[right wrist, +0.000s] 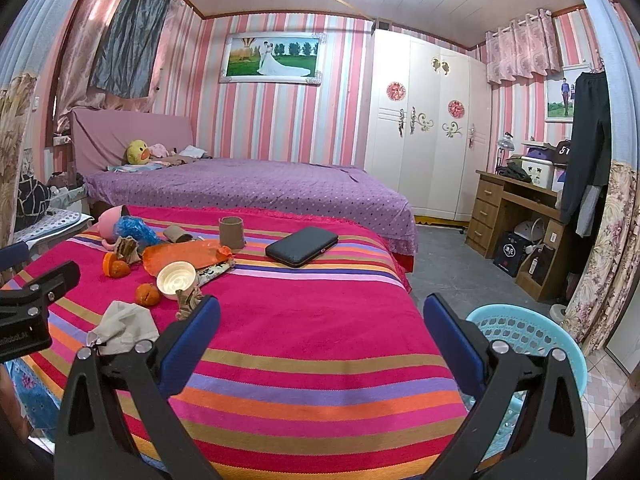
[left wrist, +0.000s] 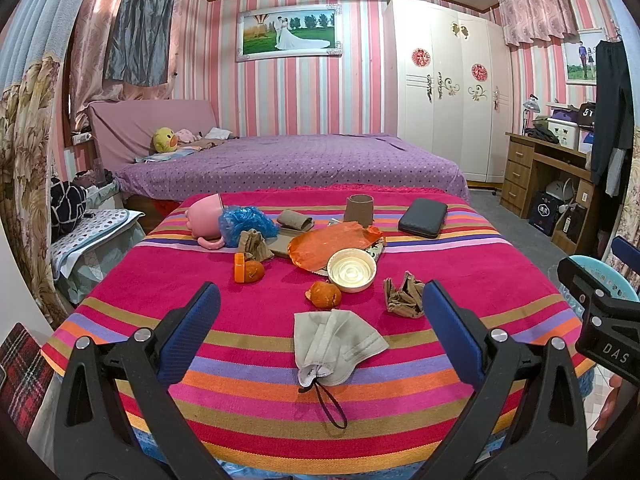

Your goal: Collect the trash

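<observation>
Light-blue basket (right wrist: pixel 520 332) partly behind right gripper (right wrist: pixel 322 320).

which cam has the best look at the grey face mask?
Left wrist: the crumpled grey fabric face mask lies whole and centred, strap visible. Right wrist shows it only at the left, partly behind a gripper finger.

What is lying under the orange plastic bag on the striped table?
Under the orange plastic bag, a flat brown cardboard piece sticks out left and a patterned wrapper right. Whatever lies beneath its middle is covered.
</observation>
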